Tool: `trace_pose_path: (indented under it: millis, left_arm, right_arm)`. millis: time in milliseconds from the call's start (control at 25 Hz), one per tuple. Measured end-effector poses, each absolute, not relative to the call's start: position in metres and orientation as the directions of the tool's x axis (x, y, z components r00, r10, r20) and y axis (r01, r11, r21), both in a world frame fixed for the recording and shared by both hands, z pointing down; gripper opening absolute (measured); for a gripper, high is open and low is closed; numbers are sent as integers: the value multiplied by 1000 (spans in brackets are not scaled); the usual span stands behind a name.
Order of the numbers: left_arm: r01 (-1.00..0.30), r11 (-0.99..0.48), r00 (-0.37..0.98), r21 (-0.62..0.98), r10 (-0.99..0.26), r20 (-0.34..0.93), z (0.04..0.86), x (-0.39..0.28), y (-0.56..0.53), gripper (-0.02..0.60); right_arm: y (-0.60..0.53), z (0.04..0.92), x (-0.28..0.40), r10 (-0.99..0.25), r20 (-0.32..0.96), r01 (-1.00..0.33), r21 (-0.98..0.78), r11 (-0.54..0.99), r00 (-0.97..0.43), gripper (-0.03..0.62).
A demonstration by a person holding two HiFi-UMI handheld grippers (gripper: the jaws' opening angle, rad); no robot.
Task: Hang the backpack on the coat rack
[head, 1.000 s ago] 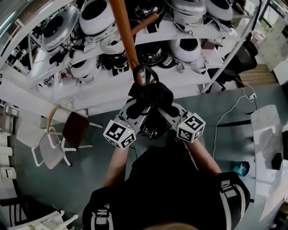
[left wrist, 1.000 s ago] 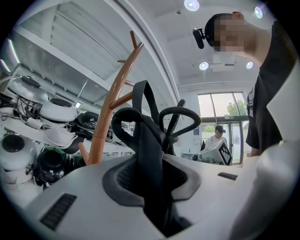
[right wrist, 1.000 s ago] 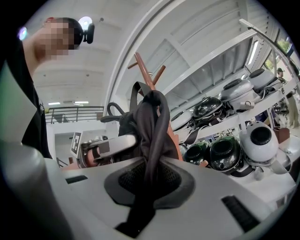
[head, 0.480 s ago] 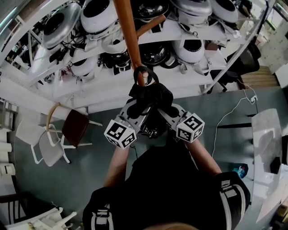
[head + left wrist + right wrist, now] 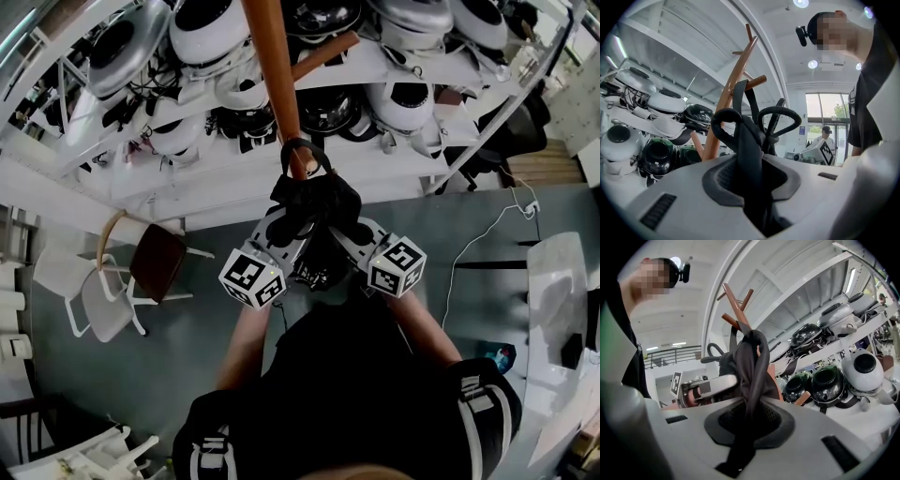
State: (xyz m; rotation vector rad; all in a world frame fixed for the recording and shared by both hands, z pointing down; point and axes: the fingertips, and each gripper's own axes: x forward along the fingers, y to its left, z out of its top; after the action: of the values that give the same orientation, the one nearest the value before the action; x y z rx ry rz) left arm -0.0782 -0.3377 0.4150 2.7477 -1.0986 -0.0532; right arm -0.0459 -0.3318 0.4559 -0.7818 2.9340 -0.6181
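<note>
Backpack (image 5: 314,202), black, is held up against the wooden coat rack (image 5: 272,56), gathered between both tongs in front of the person. Left gripper (image 5: 284,228): jaws a narrow way apart, pinched on a thick black strap that fills the gap. Right gripper (image 5: 349,232): jaws nearly together, clamped on a bunched fold of strap. The carry loop (image 5: 305,155) stands up from the top of the bag and, seen from above, rings a short peg (image 5: 298,167) on the pole; from the left gripper view the loop looks to hang just beside the pole, so I cannot tell whether it is properly hooked. Judged step: seating the loop on the peg, late in the task. The next move calls for lowering the bag until the loop catches behind the peg, confirming the peg carries the weight, then opening both jaws and drawing back without dragging the straps. Against a second ago: both grips and the bag's shape look unchanged, the loop sits at the same peg, and the pole and the shelves (image 5: 375,66) behind have only shifted slightly in view.
</note>
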Motion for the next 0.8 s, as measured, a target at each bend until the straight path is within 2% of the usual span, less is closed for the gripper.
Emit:
trace_pose_path:
  millis: [800]
  left_arm:
    - [-703, -685, 705, 193, -706, 61, 432, -87, -369, 104]
  right_arm:
    - [-359, 472, -54, -471, 70, -453, -425, 783, -879, 54]
